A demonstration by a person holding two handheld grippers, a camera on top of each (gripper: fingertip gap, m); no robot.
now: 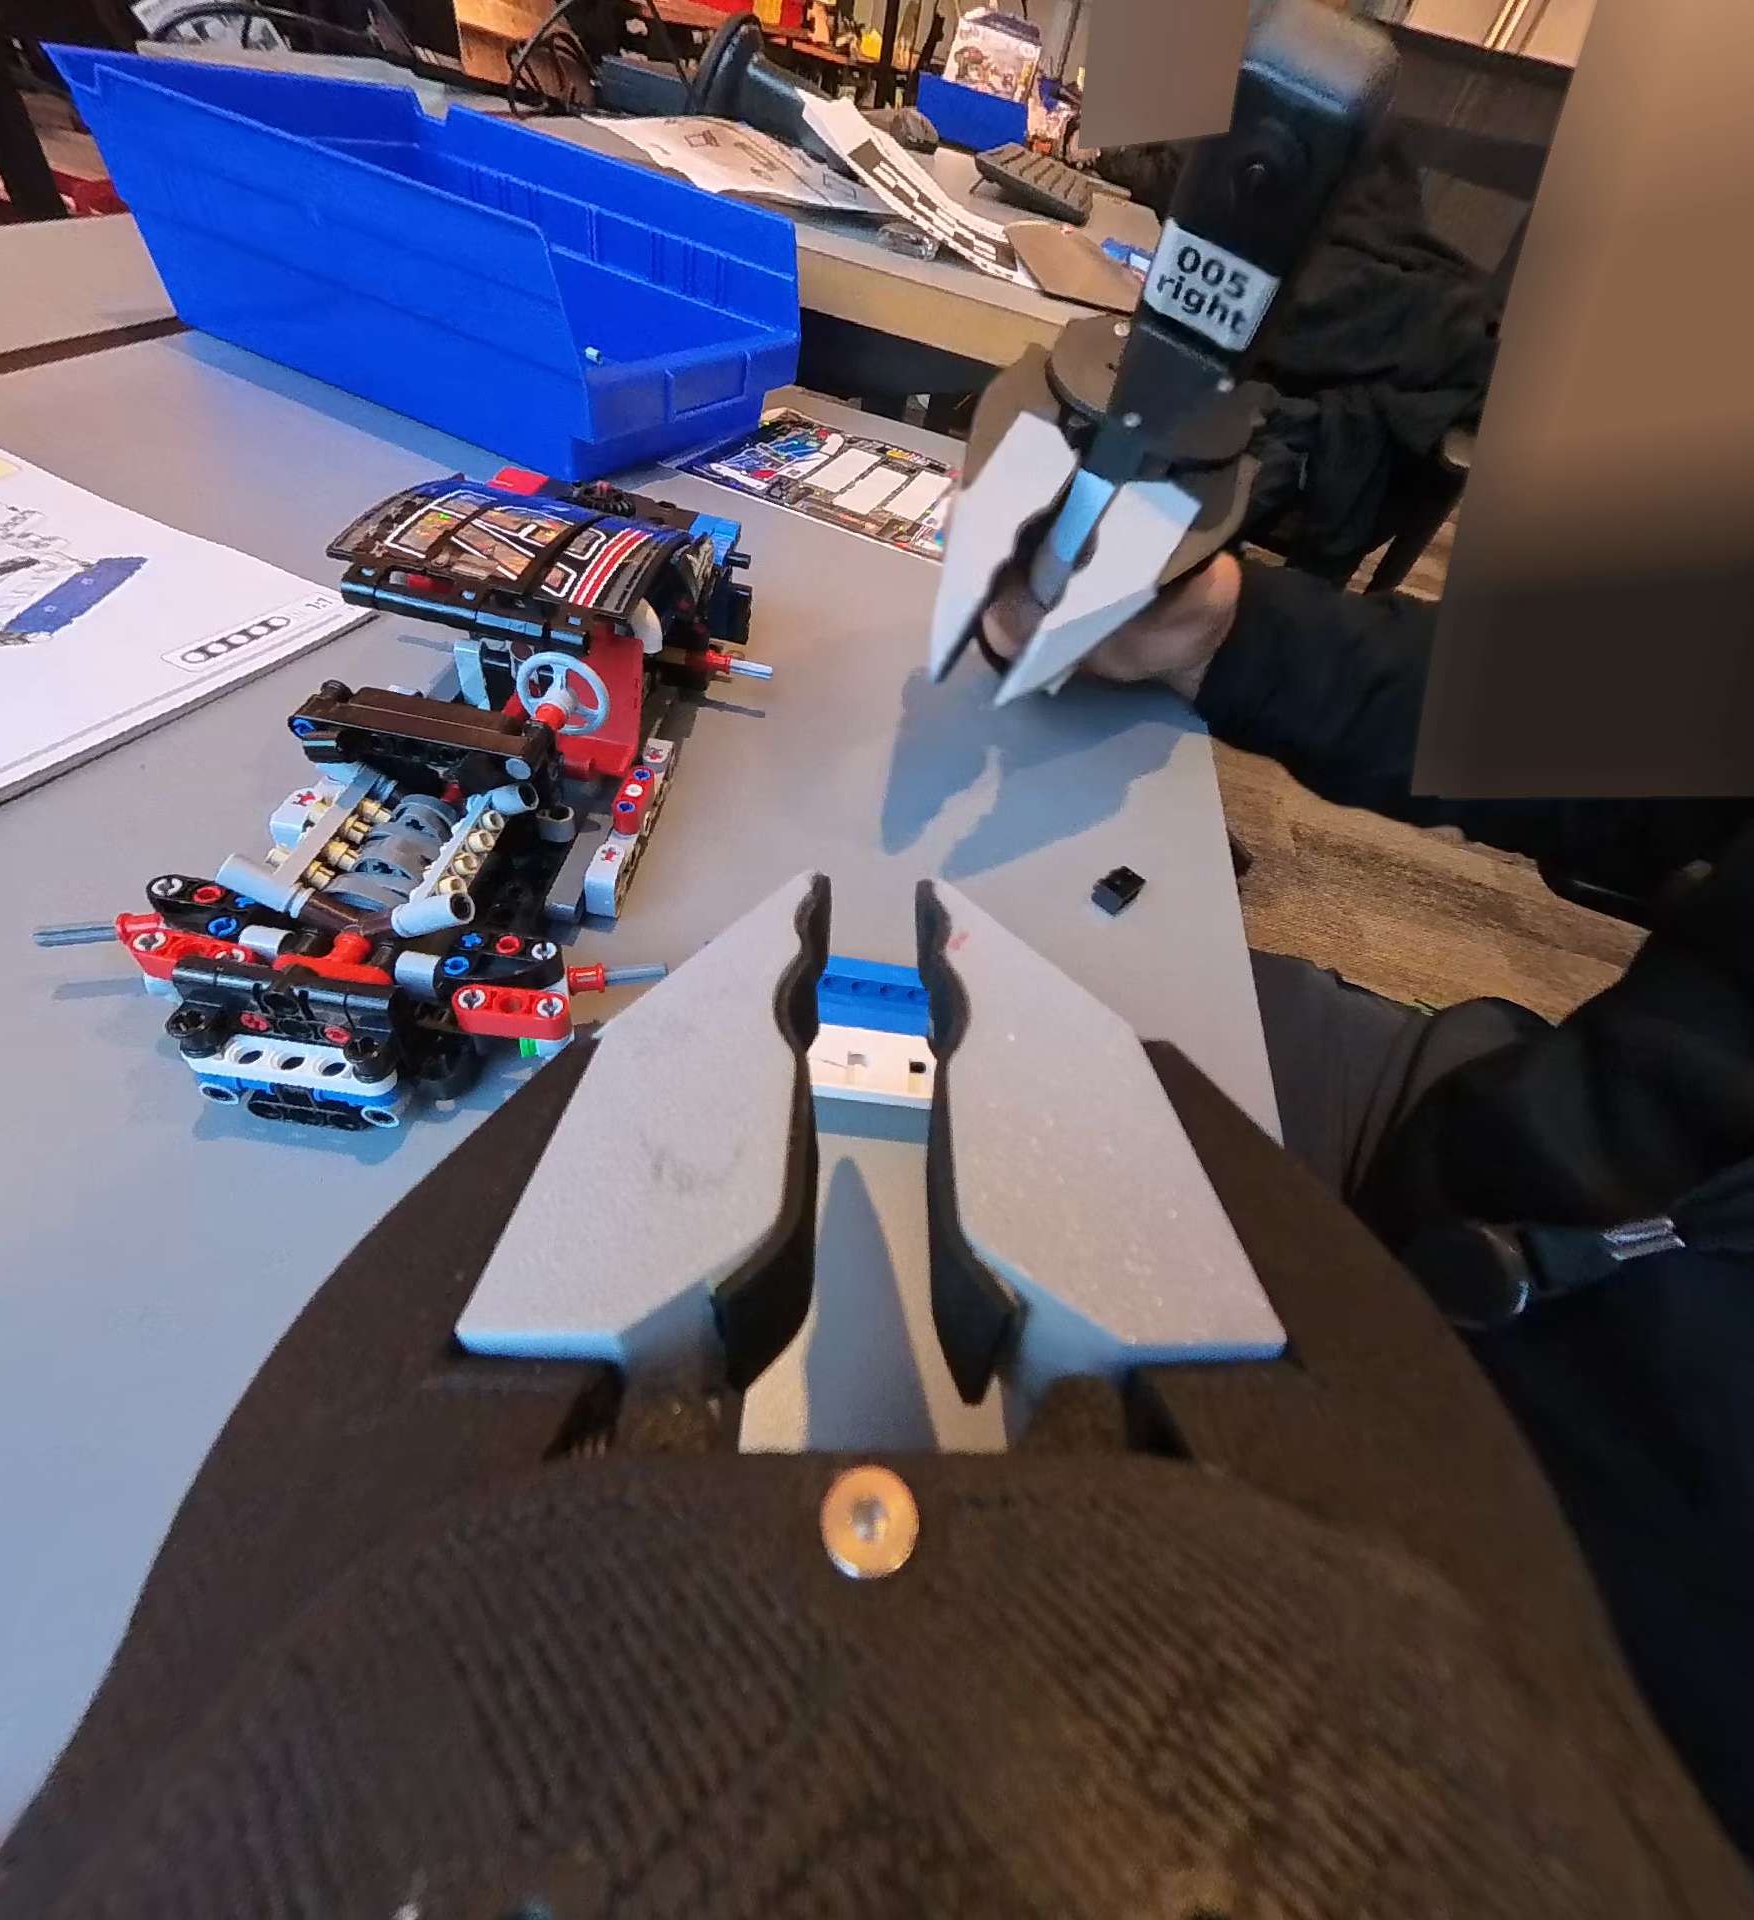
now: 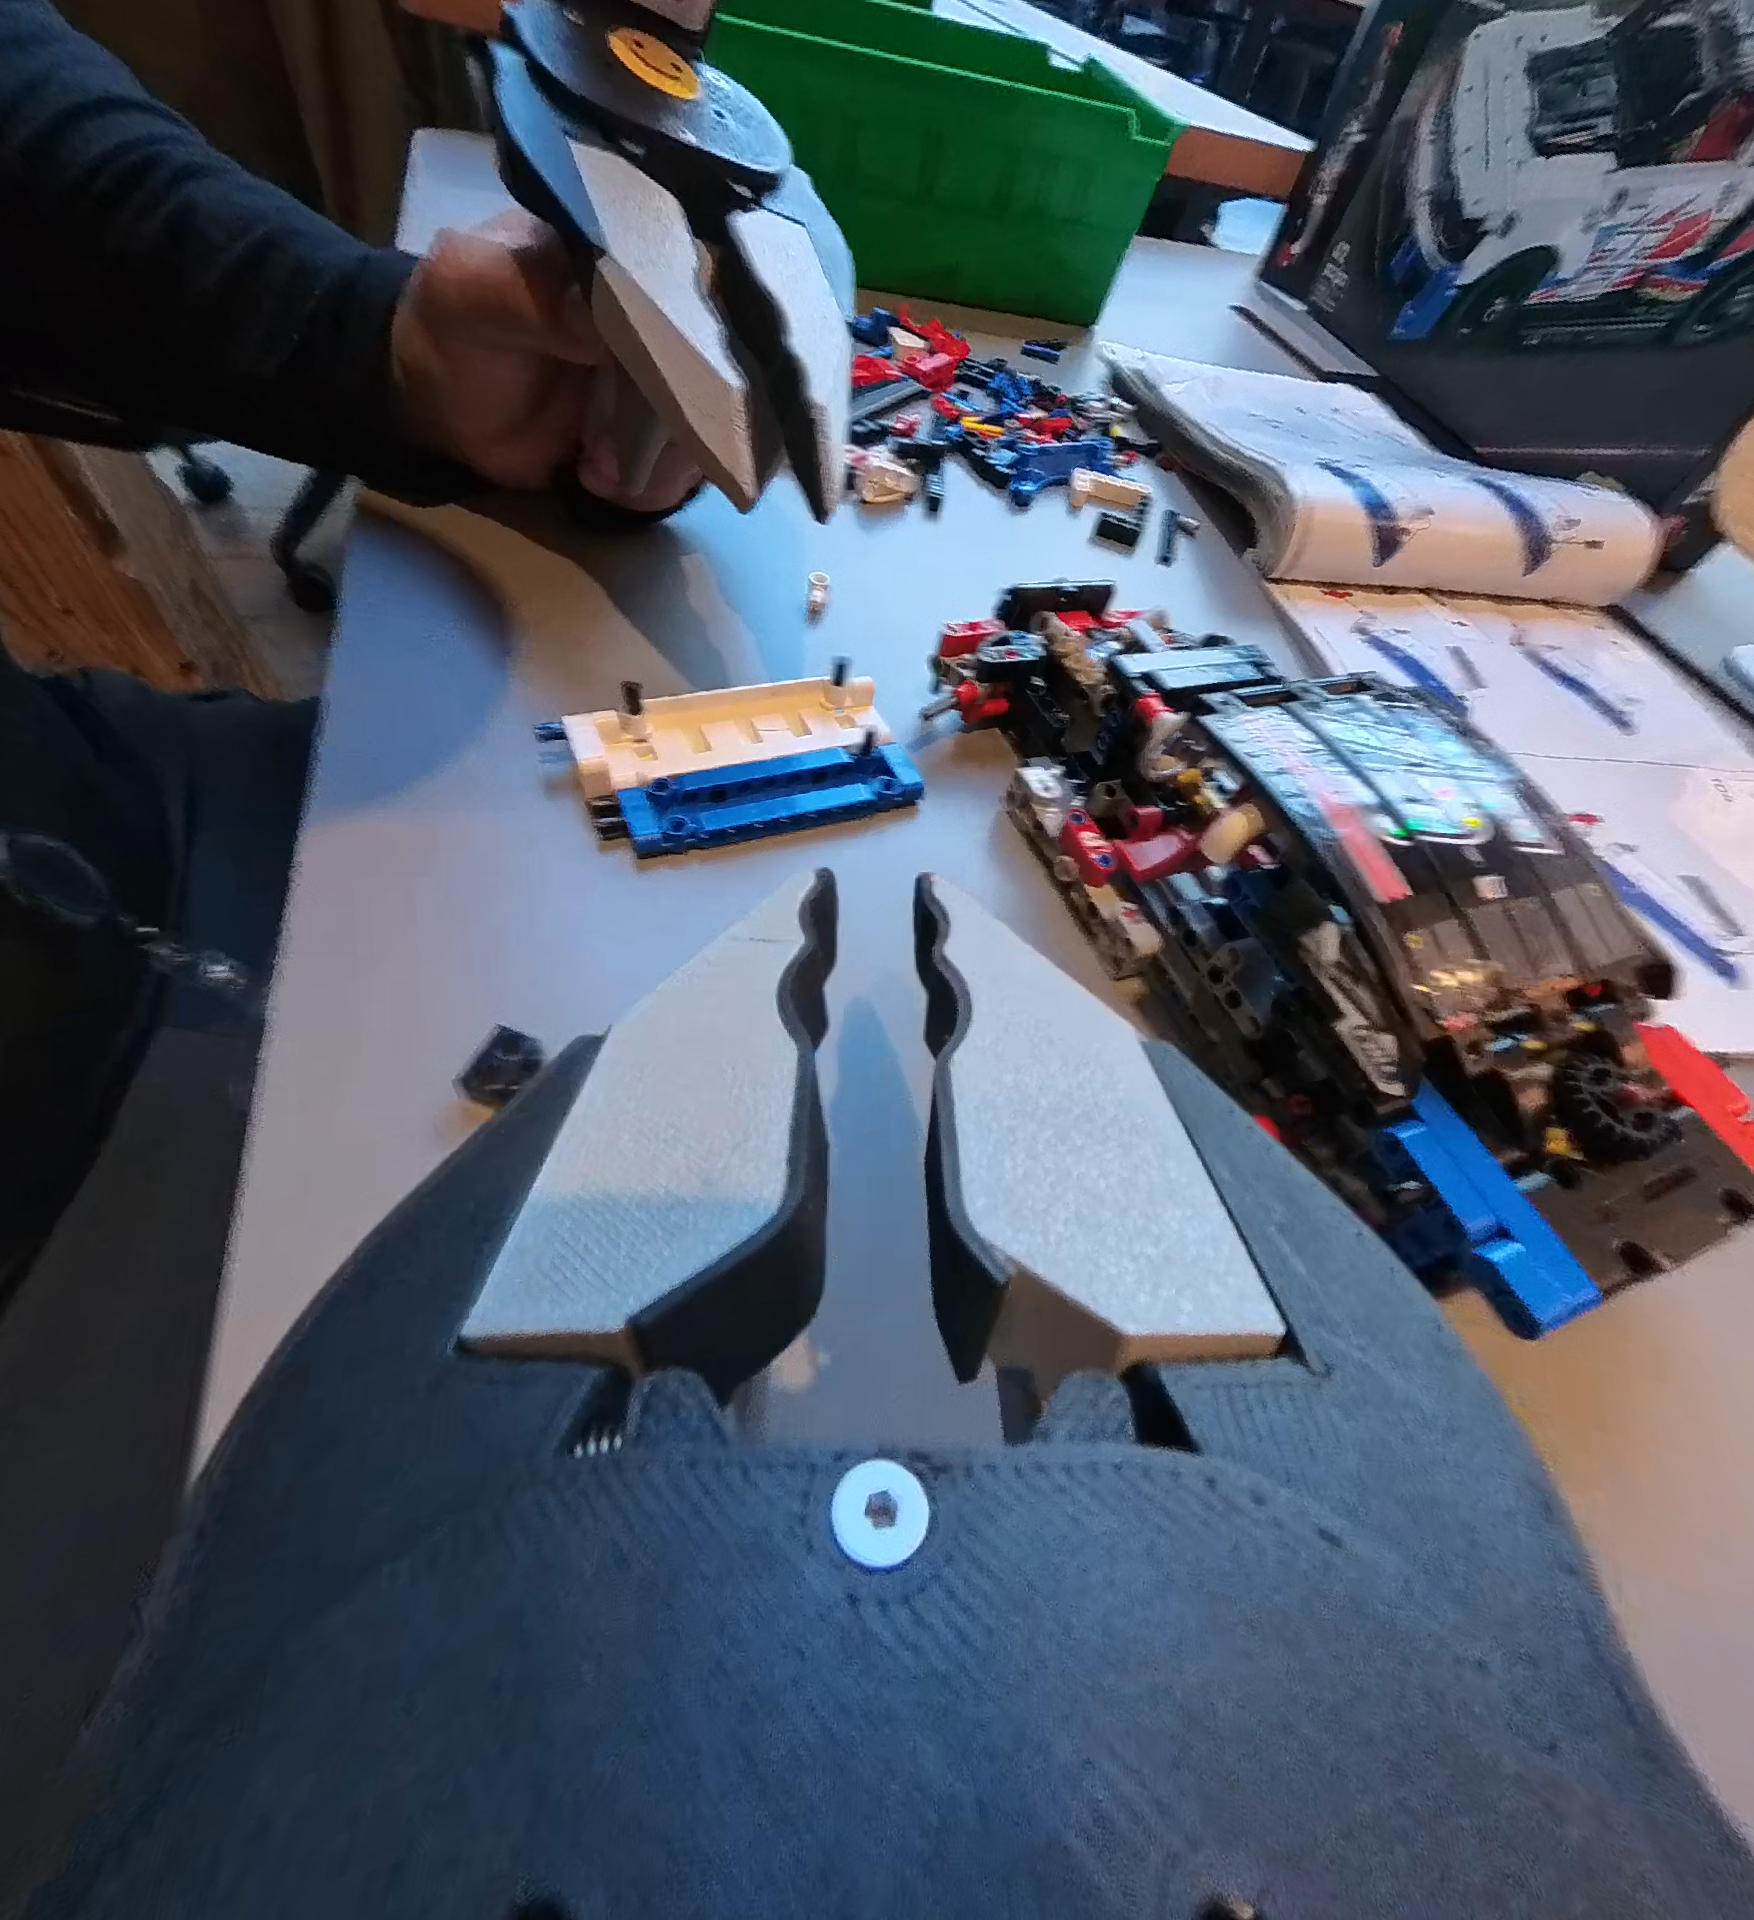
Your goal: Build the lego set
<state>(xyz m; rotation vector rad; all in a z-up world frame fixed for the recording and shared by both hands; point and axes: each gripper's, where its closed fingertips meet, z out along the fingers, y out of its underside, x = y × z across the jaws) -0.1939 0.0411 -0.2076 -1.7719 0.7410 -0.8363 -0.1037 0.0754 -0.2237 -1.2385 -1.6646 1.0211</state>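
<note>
— Left wrist view: where's the white-and-blue brick panel (image 1: 871, 1039)?
— Flat on the grey table (image 1: 73, 1299), beyond the left gripper (image 1: 873, 899), whose jaws are narrowly parted, empty.
— Right gripper (image 2: 875, 894)?
— Likewise, beside the half-built car (image 2: 1320, 904)

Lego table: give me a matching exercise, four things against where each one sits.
Things
1. white and blue panel
2. car model
3. loose parts pile
4. small black piece

Places
A. far end of the table, in front of the green bin
B. lying flat beside the car model's front end
C. near the table edge, beside the right gripper
D. next to the open instruction booklet

Pairs: 1-B, 2-D, 3-A, 4-C
</note>
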